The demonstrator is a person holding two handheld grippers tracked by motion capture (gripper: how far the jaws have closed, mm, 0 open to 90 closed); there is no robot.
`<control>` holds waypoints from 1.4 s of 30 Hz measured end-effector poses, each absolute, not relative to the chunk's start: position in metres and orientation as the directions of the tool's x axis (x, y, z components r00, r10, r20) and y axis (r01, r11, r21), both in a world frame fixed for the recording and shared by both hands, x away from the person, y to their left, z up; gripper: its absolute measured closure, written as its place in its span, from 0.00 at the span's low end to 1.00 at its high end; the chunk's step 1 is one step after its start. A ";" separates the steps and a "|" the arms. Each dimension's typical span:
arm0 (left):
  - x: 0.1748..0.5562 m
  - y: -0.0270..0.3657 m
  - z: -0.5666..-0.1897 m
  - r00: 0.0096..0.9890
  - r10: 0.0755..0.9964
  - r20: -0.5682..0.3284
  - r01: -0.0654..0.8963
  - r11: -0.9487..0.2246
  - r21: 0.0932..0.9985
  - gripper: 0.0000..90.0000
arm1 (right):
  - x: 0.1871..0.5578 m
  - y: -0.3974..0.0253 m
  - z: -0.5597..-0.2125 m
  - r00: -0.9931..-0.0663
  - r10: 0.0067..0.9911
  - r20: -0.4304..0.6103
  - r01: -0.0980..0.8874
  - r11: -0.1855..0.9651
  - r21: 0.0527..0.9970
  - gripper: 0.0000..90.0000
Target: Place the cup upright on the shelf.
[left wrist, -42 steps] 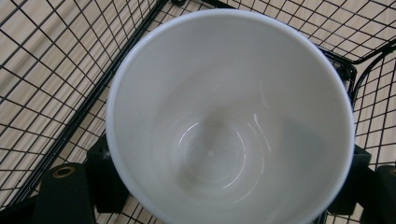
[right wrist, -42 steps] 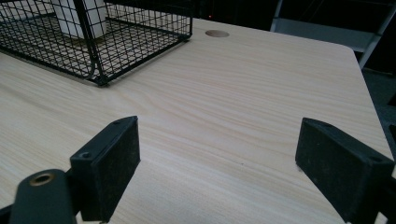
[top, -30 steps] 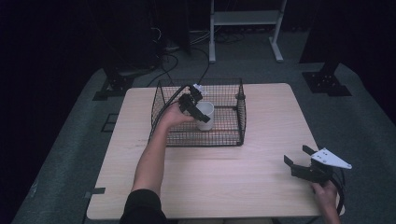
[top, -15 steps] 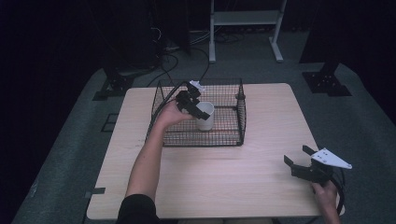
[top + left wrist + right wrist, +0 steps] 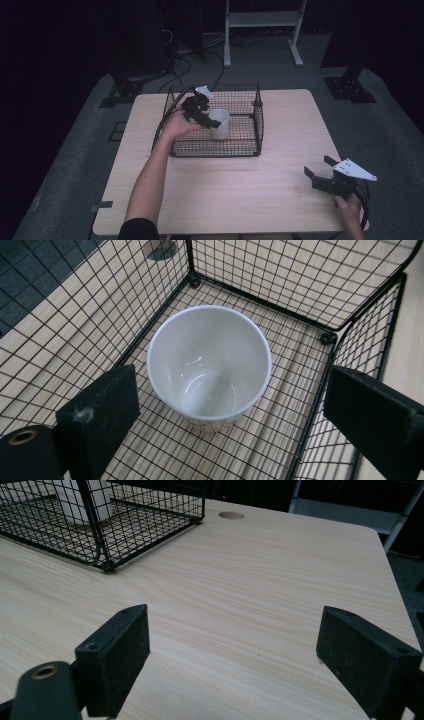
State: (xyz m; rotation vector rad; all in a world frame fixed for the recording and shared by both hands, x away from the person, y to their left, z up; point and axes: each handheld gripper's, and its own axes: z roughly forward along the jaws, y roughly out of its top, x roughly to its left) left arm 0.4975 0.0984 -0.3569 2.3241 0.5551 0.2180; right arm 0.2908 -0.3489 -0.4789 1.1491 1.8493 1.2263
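While the left tongs (image 5: 204, 116) hover inside the wire basket (image 5: 249, 149), jaws spread wide and empty, the white cup (image 5: 220, 123) stands upright on the basket floor at their 3 o'clock, just beside them. From the left gripper view the cup (image 5: 210, 365) sits between the pads, untouched. Risk: closing off-centre could nudge the rim and tip the cup, or a jaw could snag the mesh. Right tongs (image 5: 321, 173) rest at the surface's (image 5: 280, 200) 4 o'clock, wide open, holding nothing, well apart.
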 end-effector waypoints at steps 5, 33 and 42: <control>0.486 0.101 -0.352 0.892 0.451 0.017 0.311 -0.642 0.701 0.08 | 0.291 -0.349 -0.479 -0.420 0.907 -0.040 0.317 0.188 0.930 0.15; 0.436 0.105 -0.331 0.910 0.406 0.091 0.216 -0.648 0.731 0.08 | 0.291 -0.349 -0.479 -0.419 0.907 -0.040 0.319 0.189 0.929 0.15; 0.419 0.110 -0.333 0.909 0.409 0.086 0.212 -0.629 0.748 0.08 | 0.291 -0.349 -0.479 -0.419 0.907 -0.041 0.320 0.190 0.928 0.15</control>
